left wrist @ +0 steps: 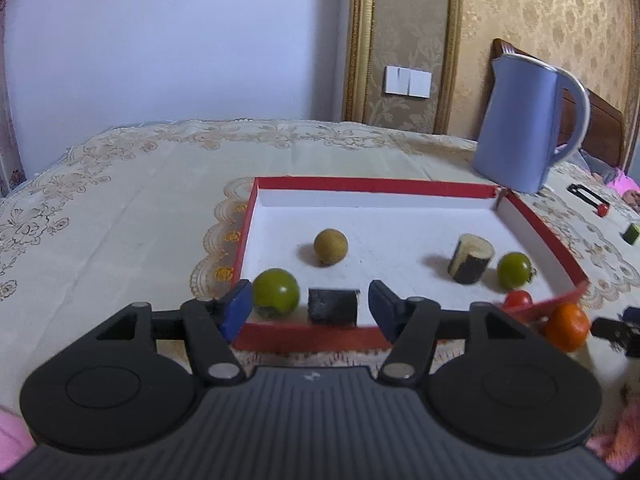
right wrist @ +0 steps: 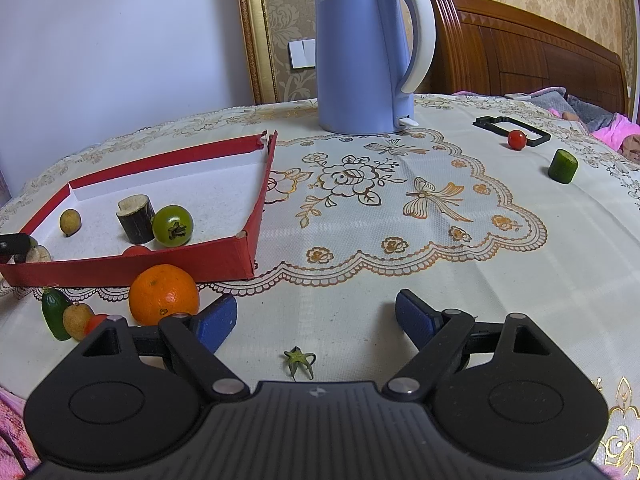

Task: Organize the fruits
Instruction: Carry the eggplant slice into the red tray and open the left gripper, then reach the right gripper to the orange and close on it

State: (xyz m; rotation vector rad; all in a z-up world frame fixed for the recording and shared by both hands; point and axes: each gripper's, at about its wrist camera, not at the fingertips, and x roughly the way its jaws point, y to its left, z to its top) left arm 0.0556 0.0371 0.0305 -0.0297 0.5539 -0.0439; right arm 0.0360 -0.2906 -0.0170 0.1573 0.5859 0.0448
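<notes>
A red tray holds a brown longan, two green tomatoes, two dark sugarcane pieces and a red cherry tomato. My left gripper is open at the tray's near wall, jaws either side of the near sugarcane piece, empty. My right gripper is open and empty over the cloth. An orange sits just left of its left finger, outside the tray. A small cucumber, a longan and a red tomato lie beside it.
A blue kettle stands at the back of the table. A cherry tomato lies by a black frame, with a cucumber piece at far right. A green stem cap lies between my right fingers. A bed headboard is behind.
</notes>
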